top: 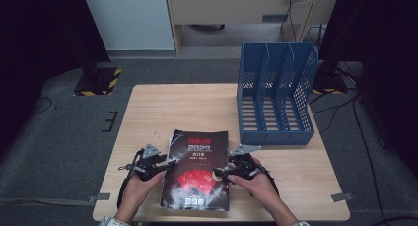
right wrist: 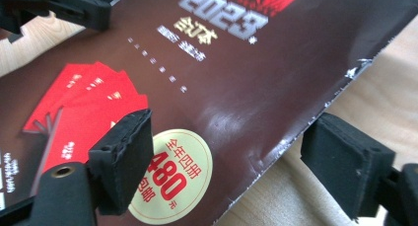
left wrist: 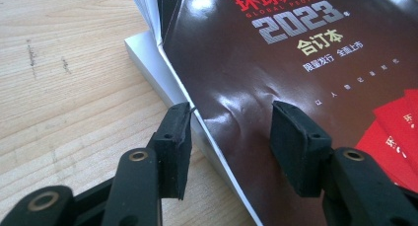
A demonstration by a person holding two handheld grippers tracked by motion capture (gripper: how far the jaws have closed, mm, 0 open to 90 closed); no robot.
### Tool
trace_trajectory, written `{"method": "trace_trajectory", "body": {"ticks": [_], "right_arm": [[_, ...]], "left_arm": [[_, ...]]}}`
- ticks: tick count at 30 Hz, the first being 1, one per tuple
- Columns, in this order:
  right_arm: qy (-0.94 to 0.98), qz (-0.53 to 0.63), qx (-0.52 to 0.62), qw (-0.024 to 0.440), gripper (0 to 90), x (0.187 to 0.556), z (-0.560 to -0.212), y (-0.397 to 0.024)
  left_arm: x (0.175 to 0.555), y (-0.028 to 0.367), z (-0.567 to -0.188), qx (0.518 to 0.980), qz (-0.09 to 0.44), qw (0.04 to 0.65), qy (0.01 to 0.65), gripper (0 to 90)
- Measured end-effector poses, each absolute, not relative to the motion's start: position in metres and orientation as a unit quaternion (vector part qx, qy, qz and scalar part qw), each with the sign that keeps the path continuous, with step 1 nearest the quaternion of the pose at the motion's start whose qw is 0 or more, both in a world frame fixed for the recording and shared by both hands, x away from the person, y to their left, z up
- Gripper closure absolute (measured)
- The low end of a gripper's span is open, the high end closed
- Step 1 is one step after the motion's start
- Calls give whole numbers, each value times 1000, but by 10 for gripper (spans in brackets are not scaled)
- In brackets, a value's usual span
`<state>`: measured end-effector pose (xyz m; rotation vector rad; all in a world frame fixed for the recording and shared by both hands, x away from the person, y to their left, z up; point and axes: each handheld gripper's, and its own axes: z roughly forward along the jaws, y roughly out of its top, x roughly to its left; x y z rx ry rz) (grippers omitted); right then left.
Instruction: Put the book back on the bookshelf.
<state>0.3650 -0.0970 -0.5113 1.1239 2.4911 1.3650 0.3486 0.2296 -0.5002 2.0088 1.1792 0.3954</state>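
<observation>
A thick book with a dark glossy cover, "2023" in silver and red cards printed on it lies flat near the table's front edge. My left gripper is at its left edge; in the left gripper view one pad touches the cover's edge beside the white page block and the other sits on the book's cover, which is dimpled between them. My right gripper is at the right edge. Its jaws stand wide, one pad over the book's round price sticker, the other over bare wood, and the torn edge of the book runs between them untouched.
A blue three-slot file holder stands at the back right of the wooden table. A person's hands hold both grippers from the front edge. The left gripper's jaw shows at the top left of the right gripper view.
</observation>
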Motion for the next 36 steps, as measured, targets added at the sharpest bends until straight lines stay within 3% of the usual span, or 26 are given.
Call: {"method": "trace_trajectory", "body": {"ticks": [5, 7, 13, 30, 36], "right_arm": [[803, 474, 359, 39, 221, 363, -498, -96], [802, 484, 349, 10, 223, 364, -492, -87], [814, 474, 337, -13, 220, 374, -488, -70], [823, 463, 329, -25, 284, 391, -490, -53], [824, 462, 327, -31, 360, 390, -494, -50]], "left_arm": [[348, 229, -499, 791, 161, 373, 458, 503], [348, 230, -500, 788, 160, 377, 459, 503], [348, 230, -500, 789, 161, 377, 458, 503], [349, 228, -500, 793, 162, 374, 453, 502], [350, 227, -500, 793, 163, 374, 452, 499]]}}
